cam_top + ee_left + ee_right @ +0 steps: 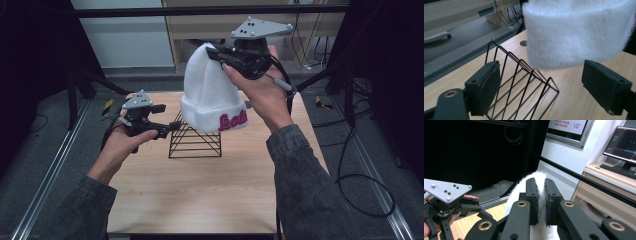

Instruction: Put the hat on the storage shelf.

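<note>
A white fuzzy beanie [207, 92] with pink lettering on its cuff hangs in the air above a black wire rack [195, 139] on the wooden table. My right gripper [220, 54] is shut on the beanie's crown, and in the right gripper view its jaws pinch the white fabric [537, 176] at the gripper's tips [540, 187]. My left gripper [172, 126] is open beside the rack's left end, low over the table. In the left gripper view the rack [524, 82] lies between the open pads [487, 85], with the beanie's cuff [574, 32] hanging just above and beyond.
The light wooden table [200, 195] has open surface in front of the rack. Metal rails [50, 175] run along both table sides. Cables [360, 180] lie on the floor at right. A shelf unit and a black bar [210, 11] stand behind the table.
</note>
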